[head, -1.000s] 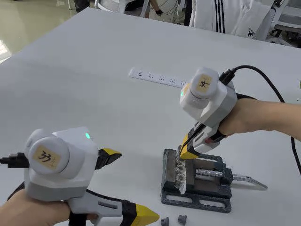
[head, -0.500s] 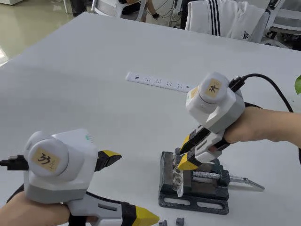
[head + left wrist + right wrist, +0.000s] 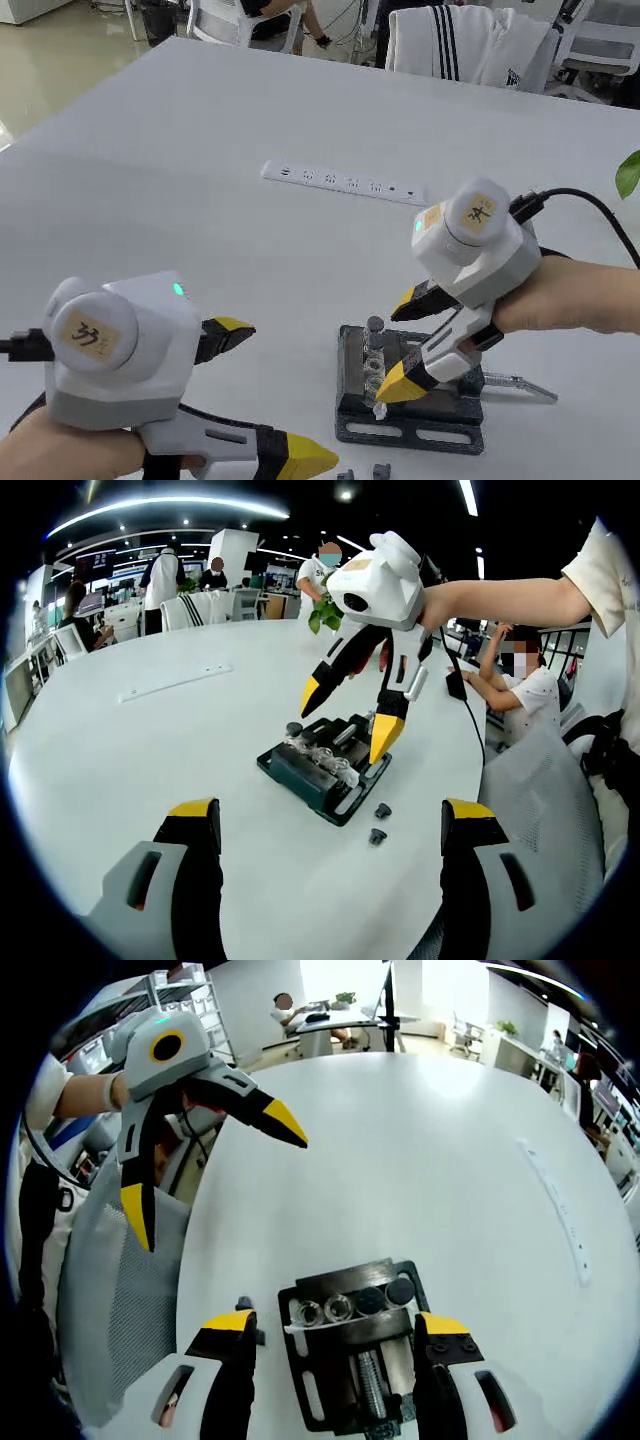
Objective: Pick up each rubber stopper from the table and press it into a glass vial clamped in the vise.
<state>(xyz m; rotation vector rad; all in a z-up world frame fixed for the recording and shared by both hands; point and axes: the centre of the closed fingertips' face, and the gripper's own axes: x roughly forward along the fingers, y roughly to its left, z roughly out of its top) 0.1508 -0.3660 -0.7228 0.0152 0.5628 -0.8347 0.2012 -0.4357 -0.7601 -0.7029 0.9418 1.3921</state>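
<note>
so the right gripper (image 3: 398, 347) hangs wide open and empty over the vise (image 3: 410, 428) — two vials (image 3: 337, 1307) look unplugged, so next the left gripper (image 3: 282, 396), open and empty too, probably grabs a stopper (image 3: 382, 810) off the counter (image 3: 200, 200)

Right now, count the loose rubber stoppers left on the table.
2. One small dark grey rubber stopper lies on the white table close beside the dark metal vise; the second lies just past it, nearer the left tool. Others may be hidden.
</note>
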